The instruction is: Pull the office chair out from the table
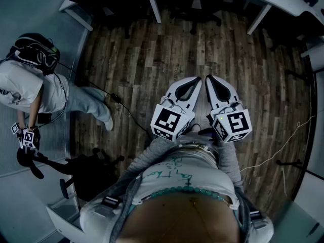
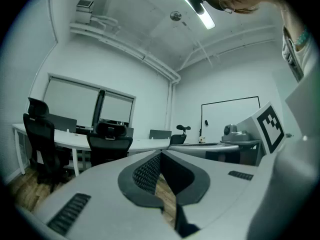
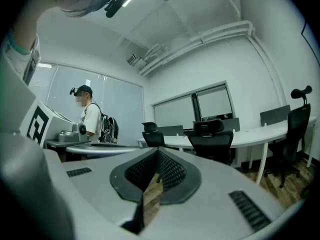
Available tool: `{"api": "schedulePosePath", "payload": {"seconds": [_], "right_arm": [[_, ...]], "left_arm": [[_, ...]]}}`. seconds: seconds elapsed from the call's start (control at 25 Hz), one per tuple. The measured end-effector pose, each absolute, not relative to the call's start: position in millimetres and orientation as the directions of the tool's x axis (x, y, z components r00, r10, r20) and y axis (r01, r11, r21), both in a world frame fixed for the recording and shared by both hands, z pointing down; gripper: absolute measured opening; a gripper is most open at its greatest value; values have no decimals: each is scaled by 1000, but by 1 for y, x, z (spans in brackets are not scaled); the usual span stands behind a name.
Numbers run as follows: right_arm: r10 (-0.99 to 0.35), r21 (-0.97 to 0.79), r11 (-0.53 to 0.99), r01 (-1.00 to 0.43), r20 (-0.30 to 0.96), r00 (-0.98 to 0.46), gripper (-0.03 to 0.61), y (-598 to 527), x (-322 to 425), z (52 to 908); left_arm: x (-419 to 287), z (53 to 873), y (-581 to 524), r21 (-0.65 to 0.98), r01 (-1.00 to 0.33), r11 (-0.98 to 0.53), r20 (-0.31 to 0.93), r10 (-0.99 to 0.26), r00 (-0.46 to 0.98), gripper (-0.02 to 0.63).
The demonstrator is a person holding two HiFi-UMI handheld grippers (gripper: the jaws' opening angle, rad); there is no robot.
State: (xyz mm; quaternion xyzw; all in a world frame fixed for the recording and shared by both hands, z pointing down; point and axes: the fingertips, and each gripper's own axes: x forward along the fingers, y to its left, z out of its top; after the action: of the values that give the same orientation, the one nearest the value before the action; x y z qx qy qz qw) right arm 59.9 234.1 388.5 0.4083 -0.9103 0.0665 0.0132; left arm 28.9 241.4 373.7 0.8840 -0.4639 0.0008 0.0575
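Note:
Black office chairs stand tucked under a white table (image 1: 152,1) at the far side of the room; one of these office chairs (image 1: 195,6) is straight ahead of me in the head view. Both grippers are held level at my waist, side by side, well short of the chairs. The left gripper (image 1: 196,80) is shut with nothing in it. The right gripper (image 1: 210,78) is likewise shut and empty. The left gripper view looks past its jaw tips (image 2: 161,154) at a chair (image 2: 110,143) by the table (image 2: 70,139). The right gripper view shows its gripper (image 3: 159,151) and a chair (image 3: 214,136) at the table (image 3: 260,133).
Another person (image 1: 25,85) with a backpack stands at the left and holds grippers; the same person (image 3: 90,116) shows in the right gripper view. A black cable (image 1: 126,110) and a white cable (image 1: 283,146) lie on the wooden floor (image 1: 152,70). A dark chair base (image 1: 86,171) is at my lower left.

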Motion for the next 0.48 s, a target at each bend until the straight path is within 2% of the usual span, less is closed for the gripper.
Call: {"api": "schedulePosePath", "payload": {"seconds": [0.48], "right_arm": [[-722, -118, 679, -725, 72, -688, 18, 250, 101, 391]], "left_arm": [[61, 383, 261, 131, -836, -533, 60, -837, 544, 9]]}}
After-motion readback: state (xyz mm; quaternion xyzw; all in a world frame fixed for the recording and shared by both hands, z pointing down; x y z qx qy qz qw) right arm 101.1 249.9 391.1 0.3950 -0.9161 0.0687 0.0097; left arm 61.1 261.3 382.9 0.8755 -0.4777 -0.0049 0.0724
